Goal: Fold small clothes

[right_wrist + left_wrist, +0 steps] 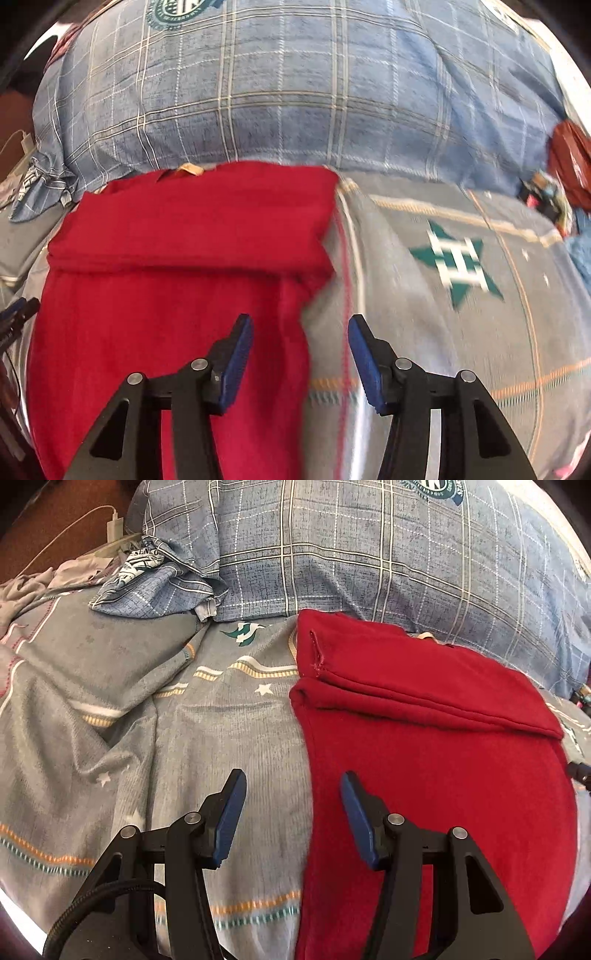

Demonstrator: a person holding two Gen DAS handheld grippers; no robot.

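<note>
Our left gripper (293,794) and right gripper (301,336) hang parted and empty over the left and right edges of the red garment (424,738). It lies on the sheet (229,738), its top fold below the pillow (369,561). We judge the next fold pending: each gripper must pinch its edge.

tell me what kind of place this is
Most likely a bedroom, with the work done on a bed: a grey patterned bedsheet covers the surface, a blue plaid pillow lies at its far end, and a red garment is spread on the sheet.
</note>
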